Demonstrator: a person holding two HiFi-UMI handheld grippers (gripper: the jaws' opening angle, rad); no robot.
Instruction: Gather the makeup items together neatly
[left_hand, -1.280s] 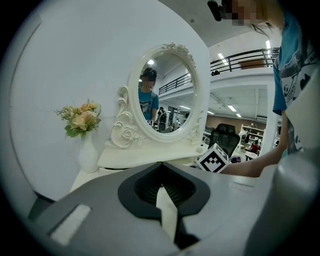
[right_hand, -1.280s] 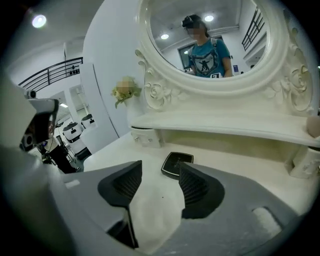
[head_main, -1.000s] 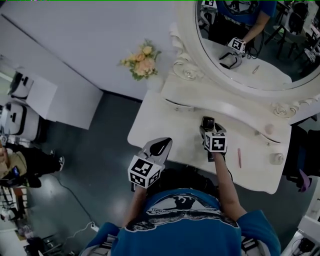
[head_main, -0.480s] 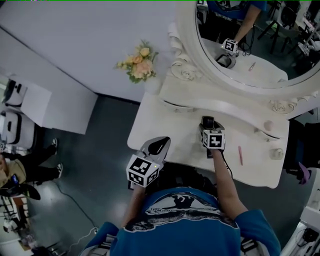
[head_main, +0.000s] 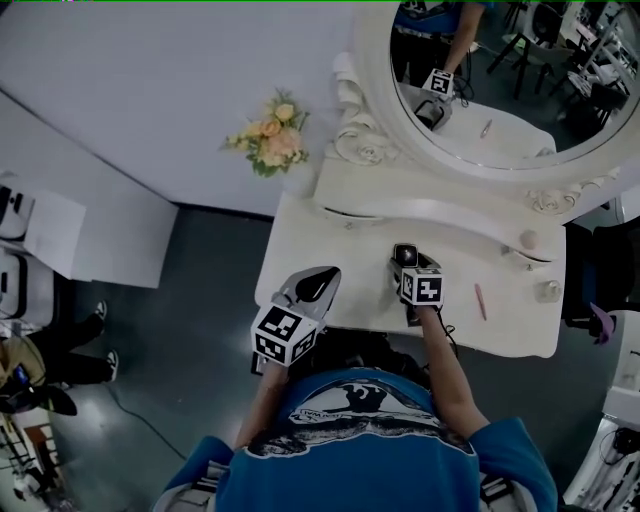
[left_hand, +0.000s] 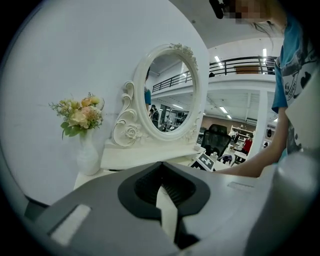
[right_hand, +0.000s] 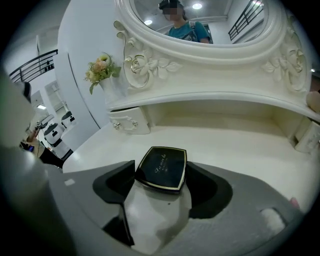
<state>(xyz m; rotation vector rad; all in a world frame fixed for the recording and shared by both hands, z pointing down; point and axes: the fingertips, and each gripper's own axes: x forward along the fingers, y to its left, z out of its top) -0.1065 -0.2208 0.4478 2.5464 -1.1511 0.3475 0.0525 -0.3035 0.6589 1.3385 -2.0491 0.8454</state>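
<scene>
Tabletop (head_main: 300, 245) open left; shelf (head_main: 440, 205) overhangs rear

Black compact (right_hand: 161, 168) (gold-edged), level, clamped between jaws.

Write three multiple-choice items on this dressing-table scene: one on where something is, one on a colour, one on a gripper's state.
1. Where is the flat black square compact with a gold rim?
A) in a drawer
B) between the right gripper's jaws
C) on a chair

2. What colour is the slim stick lying on the white dressing table, to the right of that gripper?
A) green
B) black
C) pink

3. How do the left gripper's jaws stand?
A) tips together, nothing between them
B) wide apart
C) shut on a brush

Answers:
1 B: the right gripper view shows both jaws against the compact's sides.
2 C: the head view shows the stick as pink against the white top.
3 A: the left gripper view shows the tips meeting, with nothing between them.
</scene>
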